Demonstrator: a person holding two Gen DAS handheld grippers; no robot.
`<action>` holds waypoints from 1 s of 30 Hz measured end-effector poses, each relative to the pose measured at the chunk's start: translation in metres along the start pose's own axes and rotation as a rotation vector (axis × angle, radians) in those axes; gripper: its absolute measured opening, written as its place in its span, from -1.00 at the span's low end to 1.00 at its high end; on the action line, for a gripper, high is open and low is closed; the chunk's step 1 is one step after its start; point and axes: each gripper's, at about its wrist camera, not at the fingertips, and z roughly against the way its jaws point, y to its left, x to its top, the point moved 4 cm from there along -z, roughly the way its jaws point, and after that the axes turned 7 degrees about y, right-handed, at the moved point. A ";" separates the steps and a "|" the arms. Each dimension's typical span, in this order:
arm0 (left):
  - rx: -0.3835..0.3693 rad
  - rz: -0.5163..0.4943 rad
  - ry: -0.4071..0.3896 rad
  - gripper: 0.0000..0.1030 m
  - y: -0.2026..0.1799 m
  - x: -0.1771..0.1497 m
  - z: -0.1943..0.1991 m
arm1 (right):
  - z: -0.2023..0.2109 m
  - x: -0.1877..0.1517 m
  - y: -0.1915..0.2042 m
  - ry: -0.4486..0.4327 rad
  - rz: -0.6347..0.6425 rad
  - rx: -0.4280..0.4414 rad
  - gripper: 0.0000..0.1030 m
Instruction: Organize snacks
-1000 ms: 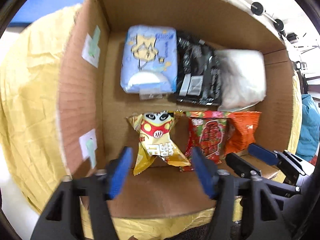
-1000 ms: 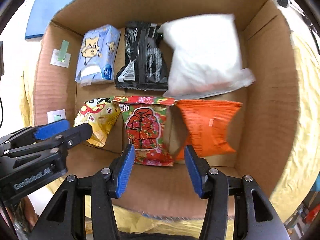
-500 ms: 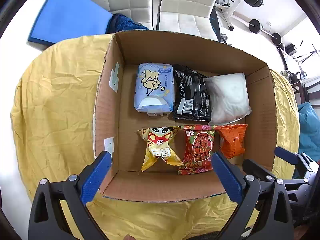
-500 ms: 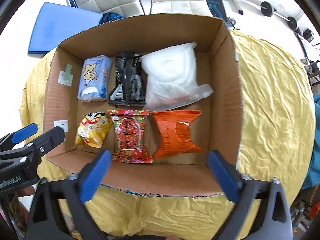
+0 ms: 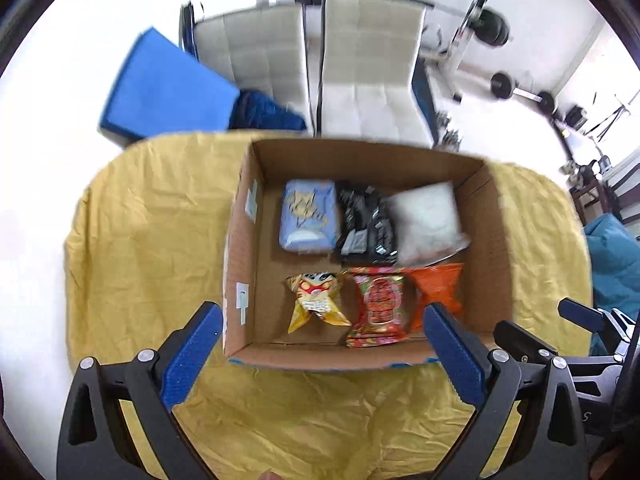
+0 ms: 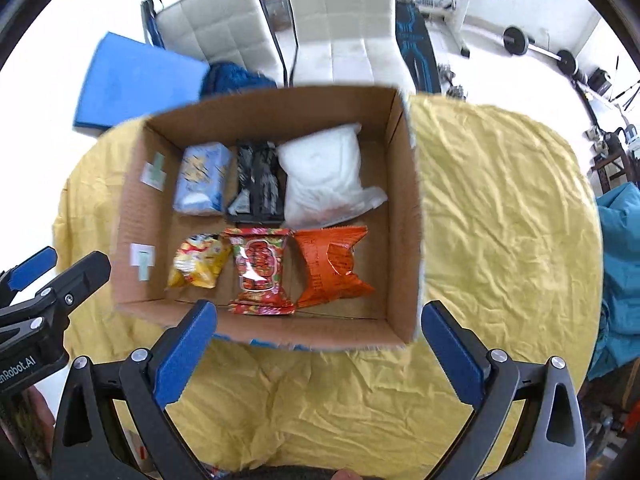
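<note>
Right wrist: snack box [image 6: 404,208] beyond wide, empty right claw [image 6: 318,350].

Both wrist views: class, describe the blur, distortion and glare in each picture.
Left wrist view: motion-smeared open brown cardboard box, fisheye-bowed crumpled yellow tablecloth, overexposed floor. Right wrist view: sharper shiny orange foil snack bag, box edges blurred, same curvature.

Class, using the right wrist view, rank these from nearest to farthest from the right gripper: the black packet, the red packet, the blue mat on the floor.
1. Red packet, box's near row, middle.
2. Black packet, far row, middle.
3. Blue mat, on the floor beyond the table, upper left.
</note>
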 end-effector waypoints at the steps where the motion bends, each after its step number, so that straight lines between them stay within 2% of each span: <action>1: 0.010 -0.001 -0.026 0.99 -0.003 -0.004 0.015 | 0.018 -0.007 -0.002 -0.029 -0.001 0.005 1.00; 6: 0.003 -0.010 -0.126 0.99 -0.018 -0.021 0.076 | 0.086 -0.038 -0.008 -0.142 -0.006 0.010 1.00; 13: -0.010 -0.028 -0.189 0.99 -0.036 -0.049 0.140 | 0.170 -0.083 -0.015 -0.278 -0.006 0.012 1.00; 19: -0.003 -0.010 -0.248 0.99 -0.036 -0.064 0.180 | 0.209 -0.114 -0.020 -0.320 -0.003 0.018 1.00; 23: -0.027 0.012 -0.265 0.99 -0.034 -0.071 0.198 | 0.228 -0.130 -0.024 -0.335 -0.003 0.020 1.00; 30: -0.033 0.021 -0.265 0.99 -0.036 -0.079 0.207 | 0.253 -0.145 -0.031 -0.364 -0.011 0.009 1.00</action>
